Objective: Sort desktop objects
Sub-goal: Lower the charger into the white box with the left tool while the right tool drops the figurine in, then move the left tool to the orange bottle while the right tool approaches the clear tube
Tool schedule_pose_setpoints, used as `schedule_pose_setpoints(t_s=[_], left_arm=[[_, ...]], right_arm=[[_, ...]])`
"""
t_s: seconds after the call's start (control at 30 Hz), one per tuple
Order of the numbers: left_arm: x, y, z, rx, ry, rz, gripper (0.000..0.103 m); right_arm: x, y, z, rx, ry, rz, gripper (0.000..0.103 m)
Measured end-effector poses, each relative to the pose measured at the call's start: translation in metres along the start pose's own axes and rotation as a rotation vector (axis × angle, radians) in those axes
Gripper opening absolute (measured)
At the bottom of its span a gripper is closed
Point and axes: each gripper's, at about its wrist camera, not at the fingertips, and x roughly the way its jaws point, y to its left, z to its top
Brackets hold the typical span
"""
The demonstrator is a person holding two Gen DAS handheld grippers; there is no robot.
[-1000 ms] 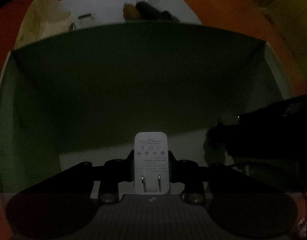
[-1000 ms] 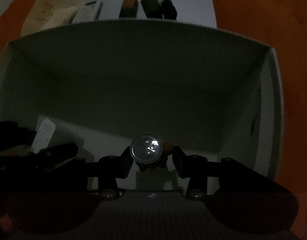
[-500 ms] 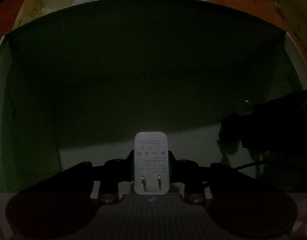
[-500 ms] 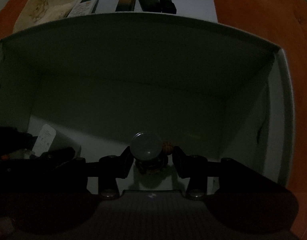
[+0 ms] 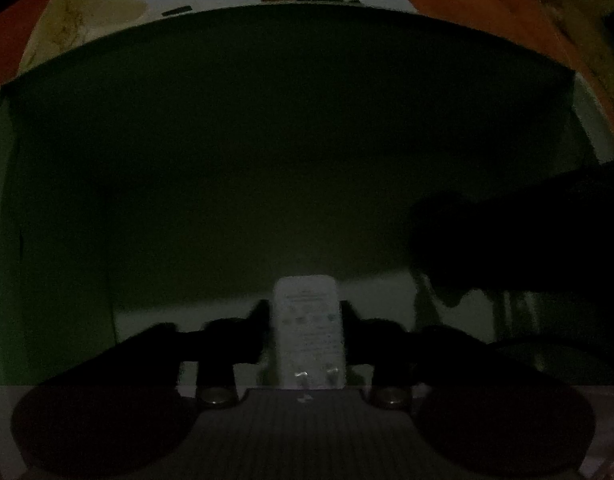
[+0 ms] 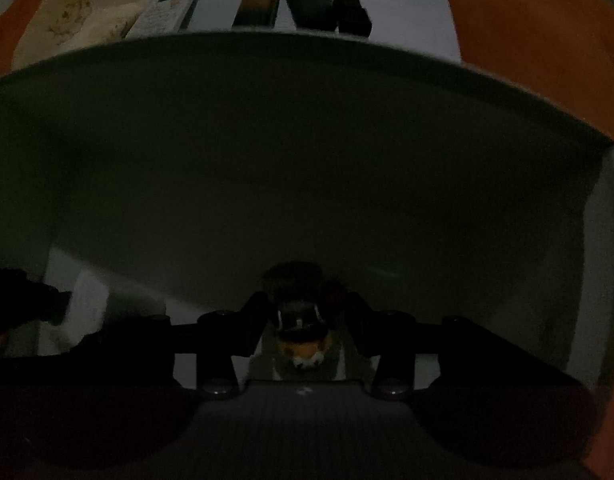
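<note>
Both grippers are low inside a white box [image 5: 267, 120], also in the right wrist view [image 6: 307, 128]. My left gripper [image 5: 307, 312] is shut on a white charger plug [image 5: 309, 328], prongs toward the camera. My right gripper [image 6: 303, 308] is shut on a small round-capped toy figure [image 6: 299, 320] with an orange fox face below. The right gripper shows as a dark shape [image 5: 507, 240] at the right of the left wrist view. The charger shows at the left of the right wrist view [image 6: 87, 304].
Beyond the box's far wall lies white paper [image 6: 407, 12] on an orange table [image 6: 527, 40]. On it are a beige cloth bag [image 6: 79, 12], a calculator [image 6: 163, 12], an orange-brown case [image 6: 259, 0] and dark cases [image 6: 311, 0].
Both grippers have sunk deeper into the box, its far wall now fills more of both views. The toy's cap has tilted away, showing the fox face. Both grips are unchanged.
</note>
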Motion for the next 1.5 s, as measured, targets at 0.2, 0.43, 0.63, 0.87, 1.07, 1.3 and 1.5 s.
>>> schedule_pose_setpoints(t_s=[0.2, 0.43, 0.63, 0.87, 1.07, 1.3, 1.5], left_arm=[[-0.016, 0.005, -0.001, -0.012, -0.024, -0.022, 0.048], [-0.051, 0.012, 0.0, -0.038, -0.022, -0.074, 0.048], [-0.071, 0.016, 0.021, -0.056, -0.09, -0.115, 0.05], [-0.114, 0.018, 0.046, -0.063, -0.181, -0.101, 0.052], [-0.127, 0.026, 0.077, -0.075, -0.228, -0.101, 0.052], [-0.111, 0.035, 0.116, -0.086, -0.223, -0.071, 0.052], [-0.071, 0.028, 0.152, -0.108, -0.179, -0.06, 0.052]], right_arm=[[-0.009, -0.005, 0.003, -0.004, -0.035, 0.017, 0.062], [-0.058, -0.018, 0.004, 0.04, -0.074, 0.089, 0.068], [-0.094, -0.029, 0.014, 0.097, -0.1, 0.148, 0.068], [-0.133, -0.035, 0.043, 0.103, -0.16, 0.174, 0.068], [-0.148, -0.047, 0.068, 0.127, -0.215, 0.184, 0.068], [-0.152, -0.066, 0.108, 0.151, -0.269, 0.199, 0.069], [-0.119, -0.073, 0.141, 0.144, -0.292, 0.17, 0.071]])
